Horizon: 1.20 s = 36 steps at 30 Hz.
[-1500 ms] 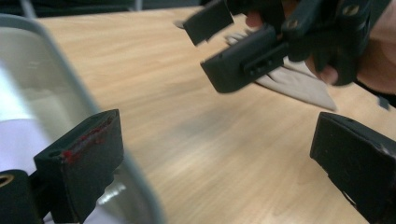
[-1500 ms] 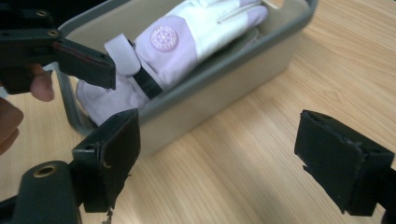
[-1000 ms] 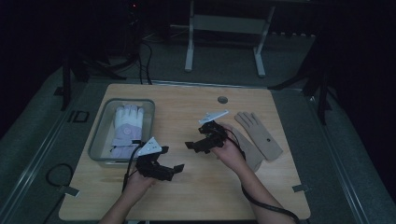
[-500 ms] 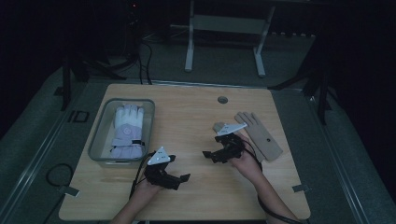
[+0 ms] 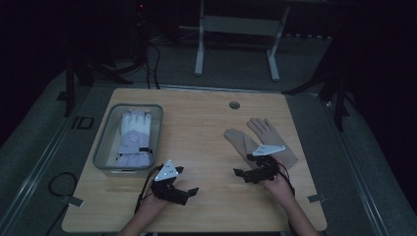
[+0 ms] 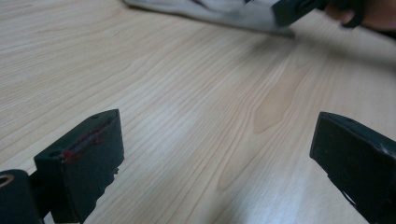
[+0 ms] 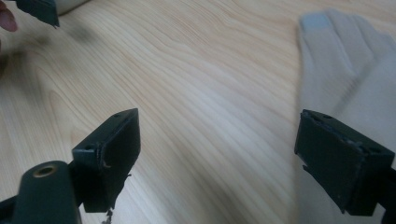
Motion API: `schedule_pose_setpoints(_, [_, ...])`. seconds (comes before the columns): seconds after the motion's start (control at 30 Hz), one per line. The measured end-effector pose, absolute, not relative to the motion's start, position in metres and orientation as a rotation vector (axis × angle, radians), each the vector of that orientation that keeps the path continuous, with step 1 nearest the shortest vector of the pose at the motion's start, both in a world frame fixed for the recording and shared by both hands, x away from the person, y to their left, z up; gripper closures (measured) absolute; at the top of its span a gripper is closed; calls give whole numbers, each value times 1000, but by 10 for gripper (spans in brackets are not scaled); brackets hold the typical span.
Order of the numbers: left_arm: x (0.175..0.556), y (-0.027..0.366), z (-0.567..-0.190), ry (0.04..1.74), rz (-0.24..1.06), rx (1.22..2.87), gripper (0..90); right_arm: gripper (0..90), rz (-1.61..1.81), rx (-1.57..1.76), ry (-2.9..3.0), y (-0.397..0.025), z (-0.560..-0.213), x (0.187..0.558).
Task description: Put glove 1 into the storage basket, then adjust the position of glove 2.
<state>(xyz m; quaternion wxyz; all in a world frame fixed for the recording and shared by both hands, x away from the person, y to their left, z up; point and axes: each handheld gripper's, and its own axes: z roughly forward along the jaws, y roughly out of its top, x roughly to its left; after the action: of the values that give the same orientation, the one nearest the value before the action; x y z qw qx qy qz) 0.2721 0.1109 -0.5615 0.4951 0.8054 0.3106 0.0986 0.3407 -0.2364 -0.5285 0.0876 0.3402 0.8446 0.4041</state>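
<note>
The tan gloves (image 5: 260,138) lie flat on the wooden surface (image 5: 201,128), fingers pointing away from the person, and serve as the landmark here. The right tool (image 5: 241,174) sits at the near edge of the gloves, its jaws spread wide with bare wood between them; in the right gripper view (image 7: 217,156) one jaw stands over a glove (image 7: 345,79). The left tool (image 5: 192,191) rests well to the left of the gloves, nearer the person, also spread wide and holding nothing (image 6: 217,154). A clear bin (image 5: 105,147) stands farther left of the gloves, with a white and lilac glove (image 5: 134,137) lying inside it.
</note>
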Motion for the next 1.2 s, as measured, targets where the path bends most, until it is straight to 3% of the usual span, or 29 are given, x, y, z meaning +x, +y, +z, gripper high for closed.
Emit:
schedule_pose_setpoints(0.27, [274,112,-563,769,212,1944,29,104,1199,1073,2470,-259,-532,335])
schedule_pose_setpoints(0.4, [273,111,-563,761,208,1944,29,146,1179,1039,2445,-262,-529,337])
schedule_pose_setpoints(0.5, [272,112,-563,764,213,1939,29,256,1178,1061,2418,-267,-525,344])
schedule_pose_setpoints(0.57, [272,112,-563,768,213,1932,29,416,1151,1082,2417,-270,-522,352])
schedule_pose_setpoints(0.63, [272,113,-563,760,214,1928,29,469,1124,1109,2397,-272,-520,360])
schedule_pose_setpoints(1.2, [271,112,-566,760,212,1943,29,484,992,1094,2468,-261,-547,425])
